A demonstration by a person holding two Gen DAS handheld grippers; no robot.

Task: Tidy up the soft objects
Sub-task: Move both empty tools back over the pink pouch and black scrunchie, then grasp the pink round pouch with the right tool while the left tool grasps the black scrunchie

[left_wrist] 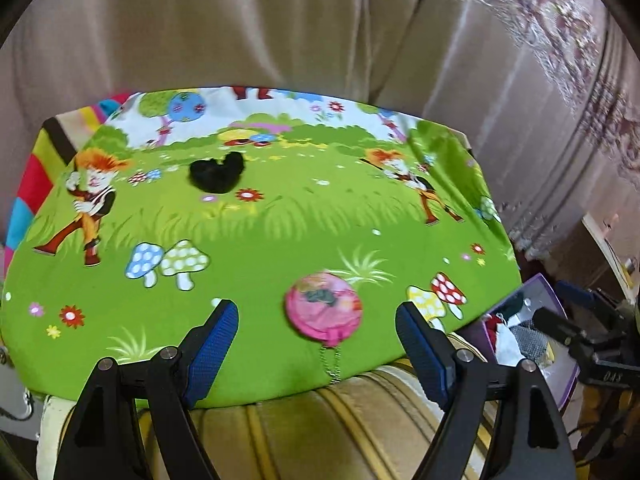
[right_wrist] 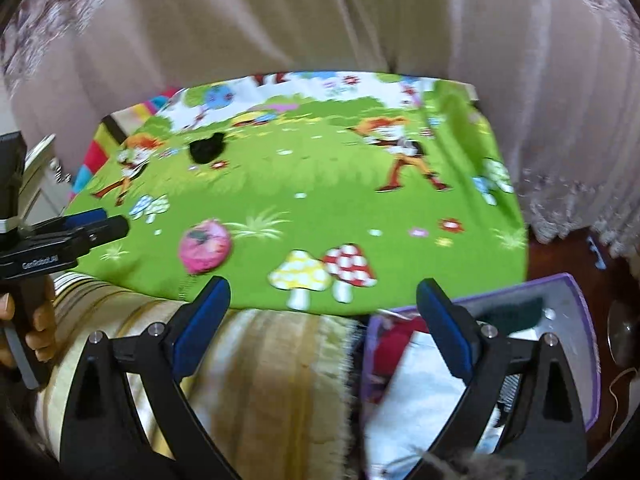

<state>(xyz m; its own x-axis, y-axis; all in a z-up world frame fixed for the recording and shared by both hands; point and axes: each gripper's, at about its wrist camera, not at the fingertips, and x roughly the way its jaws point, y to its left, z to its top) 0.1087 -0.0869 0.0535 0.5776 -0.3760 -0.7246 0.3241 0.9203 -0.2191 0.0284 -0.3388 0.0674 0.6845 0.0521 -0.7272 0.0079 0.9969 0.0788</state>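
Observation:
A round pink pouch (left_wrist: 324, 312) with a small chain lies near the front edge of the green cartoon cloth (left_wrist: 280, 220). My left gripper (left_wrist: 317, 309) hangs open over it; its blue pads stand on either side, clear of the pouch. A black fuzzy object (left_wrist: 216, 172) rests farther back on the cloth. My right gripper (right_wrist: 324, 285) is open and holds nothing, above the cloth's front edge and the purple box (right_wrist: 576, 300). From the right wrist, the pouch (right_wrist: 205, 246), the black object (right_wrist: 207, 148) and the left gripper (right_wrist: 114, 221) sit at the left.
The purple box (left_wrist: 540, 284) holds red, white and dark green soft items, to the right of the cloth. A striped yellow cushion (right_wrist: 260, 360) lies below the cloth's front edge. Beige curtains (left_wrist: 240, 20) hang behind. A hand (right_wrist: 40, 320) grips the left gripper's handle.

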